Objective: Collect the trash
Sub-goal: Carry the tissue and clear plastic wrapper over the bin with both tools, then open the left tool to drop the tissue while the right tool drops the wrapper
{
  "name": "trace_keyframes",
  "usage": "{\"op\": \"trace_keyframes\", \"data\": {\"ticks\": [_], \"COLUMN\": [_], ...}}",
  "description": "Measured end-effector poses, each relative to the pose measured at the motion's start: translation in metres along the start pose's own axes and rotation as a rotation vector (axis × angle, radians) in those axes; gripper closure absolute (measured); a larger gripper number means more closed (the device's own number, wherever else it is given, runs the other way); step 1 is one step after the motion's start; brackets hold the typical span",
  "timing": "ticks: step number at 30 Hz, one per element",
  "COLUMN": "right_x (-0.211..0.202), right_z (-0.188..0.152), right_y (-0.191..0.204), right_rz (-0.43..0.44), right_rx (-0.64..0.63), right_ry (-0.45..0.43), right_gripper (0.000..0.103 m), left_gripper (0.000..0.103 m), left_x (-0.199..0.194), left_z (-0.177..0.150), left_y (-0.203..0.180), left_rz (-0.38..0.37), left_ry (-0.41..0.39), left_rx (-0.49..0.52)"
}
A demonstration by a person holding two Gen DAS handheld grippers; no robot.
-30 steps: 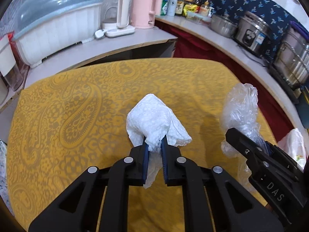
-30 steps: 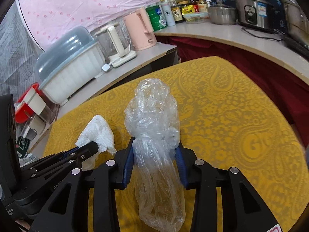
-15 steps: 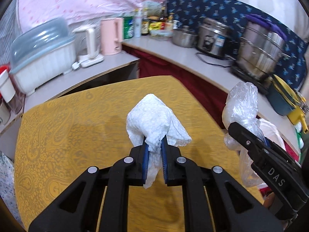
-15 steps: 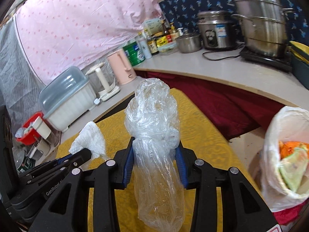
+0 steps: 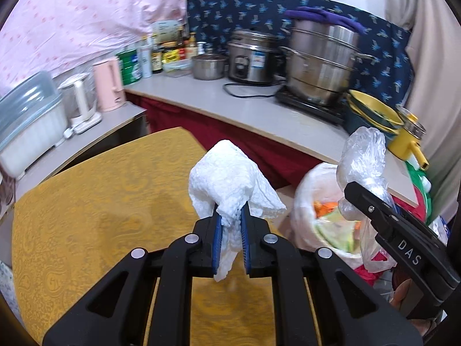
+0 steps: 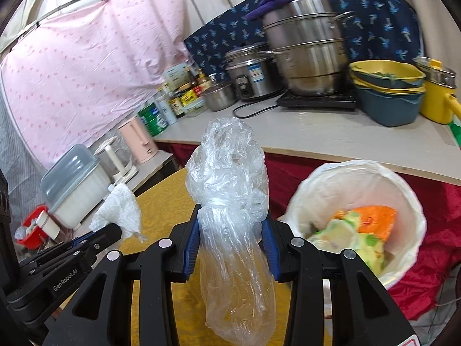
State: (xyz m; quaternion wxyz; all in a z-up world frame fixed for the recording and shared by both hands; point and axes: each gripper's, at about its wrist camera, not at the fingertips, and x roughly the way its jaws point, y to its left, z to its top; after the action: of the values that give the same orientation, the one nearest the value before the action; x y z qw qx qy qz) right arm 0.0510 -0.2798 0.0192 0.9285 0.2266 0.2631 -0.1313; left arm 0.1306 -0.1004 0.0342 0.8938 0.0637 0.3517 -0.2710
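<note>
Both grippers have swung from over the yellow patterned tablecloth (image 5: 86,216) toward the white-lined trash bin (image 6: 403,196), left gripper (image 5: 231,219) pinching the crumpled white paper towel (image 5: 227,178), right gripper (image 6: 232,225) clamping the clear crumpled plastic bag (image 6: 227,167).

Left hand-held gripper (image 5: 230,219) angled downward, jaws nearly closed and clamping a white tissue (image 5: 230,181); right hand-held gripper (image 6: 232,225) alongside it, likewise angled downward, jaws partly apart, clamping a clear plastic bag (image 6: 227,173).
</note>
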Motion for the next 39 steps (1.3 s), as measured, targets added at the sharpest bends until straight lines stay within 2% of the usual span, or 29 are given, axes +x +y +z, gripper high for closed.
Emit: {"op": "trace_keyframes", "data": {"ticks": [12,21,31,39], "right_x": [-0.038,-0.047,-0.028,0.009], "right_z": [-0.001,-0.003,-0.006,-0.003], "right_y": [-0.084,-0.126,-0.156,-0.174], "right_rz": [-0.092,-0.134,-0.16,-0.178], "right_rx": [0.098,0.148,0.182,0.186], "right_ry": [-0.046,-0.059,-0.031,0.014], "right_gripper": [0.066,0.066,0.066,0.066], "left_gripper": [0.092,0.091,0.091,0.091], "left_x": [0.007,0.027,0.064,0.115], "left_z": [-0.002,-0.004,-0.004,0.001], "left_y": [-0.084,-0.128,-0.157,-0.182], "left_rz": [-0.074,-0.112,-0.14,-0.163], "left_ry": [0.007,0.041,0.089,0.149], "left_rx": [0.111,0.161,0.207,0.245]}}
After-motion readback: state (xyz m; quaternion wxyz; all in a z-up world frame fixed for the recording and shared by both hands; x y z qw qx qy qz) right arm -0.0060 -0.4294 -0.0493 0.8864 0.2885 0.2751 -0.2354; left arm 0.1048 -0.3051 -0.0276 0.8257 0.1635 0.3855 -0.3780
